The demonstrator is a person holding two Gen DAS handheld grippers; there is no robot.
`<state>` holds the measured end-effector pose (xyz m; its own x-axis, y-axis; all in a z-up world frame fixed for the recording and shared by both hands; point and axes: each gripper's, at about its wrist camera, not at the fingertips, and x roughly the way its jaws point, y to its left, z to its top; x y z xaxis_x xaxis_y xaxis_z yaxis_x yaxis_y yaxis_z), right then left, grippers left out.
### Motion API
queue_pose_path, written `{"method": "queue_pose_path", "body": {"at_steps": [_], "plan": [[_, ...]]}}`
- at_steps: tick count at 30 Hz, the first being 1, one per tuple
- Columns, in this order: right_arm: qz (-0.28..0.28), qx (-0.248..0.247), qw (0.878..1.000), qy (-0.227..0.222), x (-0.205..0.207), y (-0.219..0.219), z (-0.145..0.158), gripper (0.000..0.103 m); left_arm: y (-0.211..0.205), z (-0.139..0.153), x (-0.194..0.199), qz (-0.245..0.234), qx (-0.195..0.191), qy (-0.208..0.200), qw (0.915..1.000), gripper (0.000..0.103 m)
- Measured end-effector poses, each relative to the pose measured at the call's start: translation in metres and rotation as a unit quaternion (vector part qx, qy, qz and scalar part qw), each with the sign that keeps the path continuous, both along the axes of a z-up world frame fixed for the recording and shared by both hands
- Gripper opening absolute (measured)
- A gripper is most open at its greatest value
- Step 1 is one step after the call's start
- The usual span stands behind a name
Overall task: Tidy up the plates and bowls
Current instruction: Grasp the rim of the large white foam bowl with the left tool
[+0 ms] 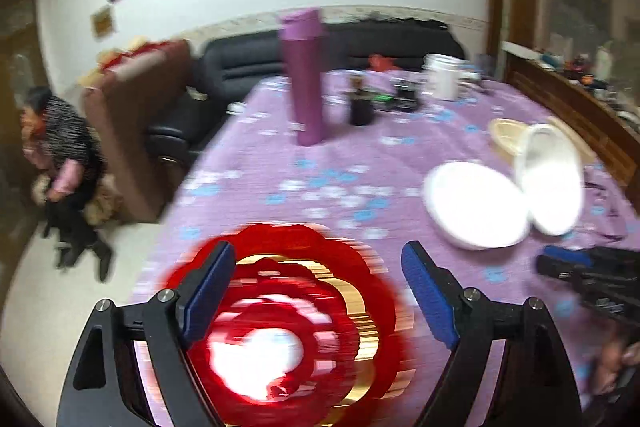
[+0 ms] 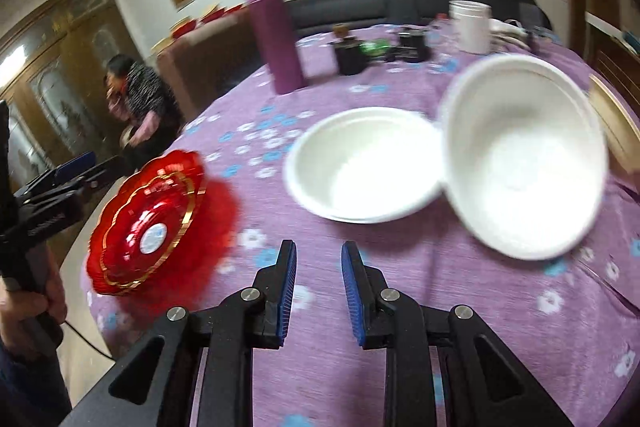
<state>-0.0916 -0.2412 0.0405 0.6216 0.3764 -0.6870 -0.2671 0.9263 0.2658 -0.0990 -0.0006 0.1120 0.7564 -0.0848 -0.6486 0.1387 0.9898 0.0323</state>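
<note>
Left wrist view: left hand-held gripper [image 1: 318, 291] spread over red plate [image 1: 288, 331]; right hand-held gripper [image 2: 319, 287] slightly parted, empty.

Your left wrist camera looks forward along its own blue-padded fingers [image 1: 216, 291], low over the near left part of the round table with the purple flowered cloth [image 1: 280, 163], facing the far white wall. It sits very near the scalloped red plastic plate with gold trim [image 1: 288, 315], which fills the lower frame, blurred.

Your right wrist camera looks out from further right, also low, facing the same wall, and that plate [image 2: 146, 223] lies off to its left.

Both views share the shallow white bowl [image 1: 476, 205] [image 2: 364, 165], the tilted white bowl [image 1: 550, 179] [image 2: 524, 155] beside it, and the tall purple flask [image 1: 306, 75] [image 2: 274, 31].
</note>
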Motion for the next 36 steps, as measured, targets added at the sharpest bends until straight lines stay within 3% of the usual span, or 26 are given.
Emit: {"method": "queue_pose_path", "body": {"at_steps": [5, 8, 15, 16, 17, 18, 20, 22, 30, 36], "plan": [[-0.036, 0.027, 0.999, 0.018, 0.005, -0.033, -0.02, 0.026, -0.046, -0.005, 0.034, -0.064, -0.069, 0.064, 0.9934, 0.084], [-0.038, 0.034, 0.998, 0.027, 0.005, -0.037, -0.031, 0.026, -0.063, -0.009, 0.066, -0.056, -0.099, 0.104, 0.988, 0.084], [-0.026, 0.056, 0.998, 0.026, 0.004, -0.044, -0.032, 0.026, -0.08, -0.05, 0.14, -0.012, -0.081, 0.176, 0.9809, 0.083], [-0.025, 0.06, 0.998, 0.025, 0.003, -0.046, -0.032, 0.026, -0.08, -0.056, 0.146, -0.017, -0.092, 0.188, 0.9777, 0.076], [-0.026, 0.062, 0.997, 0.024, 0.003, -0.047, -0.032, 0.026, -0.081, -0.063, 0.152, -0.018, -0.102, 0.204, 0.9736, 0.059], [-0.027, 0.066, 0.997, 0.025, 0.003, -0.048, -0.033, 0.026, -0.082, -0.067, 0.153, -0.021, -0.106, 0.21, 0.9717, 0.051], [-0.031, 0.078, 0.996, 0.03, 0.005, -0.053, -0.034, 0.026, -0.089, -0.074, 0.151, -0.035, -0.102, 0.217, 0.9703, 0.024], [-0.038, 0.084, 0.995, 0.031, 0.005, -0.057, -0.034, 0.026, -0.093, -0.079, 0.145, -0.046, -0.099, 0.227, 0.9679, 0.01], [-0.059, 0.114, 0.99, 0.052, 0.009, -0.067, -0.037, 0.03, -0.083, -0.073, 0.099, -0.082, -0.108, 0.237, 0.9619, 0.013], [-0.063, 0.112, 0.99, 0.055, 0.02, -0.063, -0.033, 0.035, -0.084, -0.071, 0.094, -0.083, -0.087, 0.225, 0.967, 0.014]]}}
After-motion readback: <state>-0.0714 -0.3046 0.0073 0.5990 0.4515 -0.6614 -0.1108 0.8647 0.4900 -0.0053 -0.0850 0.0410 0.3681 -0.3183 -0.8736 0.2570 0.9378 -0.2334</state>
